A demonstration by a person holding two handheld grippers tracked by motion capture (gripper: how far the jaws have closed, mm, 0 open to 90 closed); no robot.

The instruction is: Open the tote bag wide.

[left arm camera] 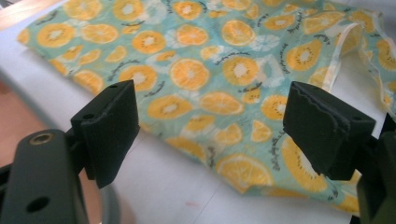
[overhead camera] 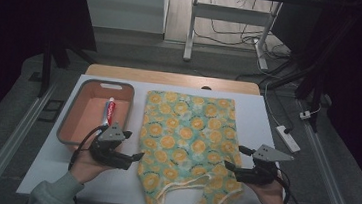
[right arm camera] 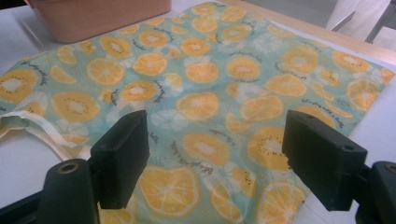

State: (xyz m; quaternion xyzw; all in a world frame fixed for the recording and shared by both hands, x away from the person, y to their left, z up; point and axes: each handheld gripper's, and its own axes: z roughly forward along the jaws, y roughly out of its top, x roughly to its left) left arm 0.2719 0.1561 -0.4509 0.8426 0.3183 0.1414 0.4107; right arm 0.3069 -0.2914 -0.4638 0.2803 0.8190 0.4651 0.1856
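Cloth tote bag (overhead camera: 185,137) printed with orange slices on pale green lies flat mid-table, handles toward the person, flanked by the left gripper (overhead camera: 133,156) and right gripper (overhead camera: 230,166), both with jaws spread wide and empty, beside a salmon plastic bin (overhead camera: 69,121) holding a toothpaste tube (overhead camera: 110,111).

High view dim, corners vignetted black, lit floor beyond the desk (overhead camera: 57,170). Gripper views brighter, soft; near claw pads slightly blurred.

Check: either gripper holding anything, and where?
Nothing held. Left gripper and right gripper both have jaws open, flanking the tote bag.
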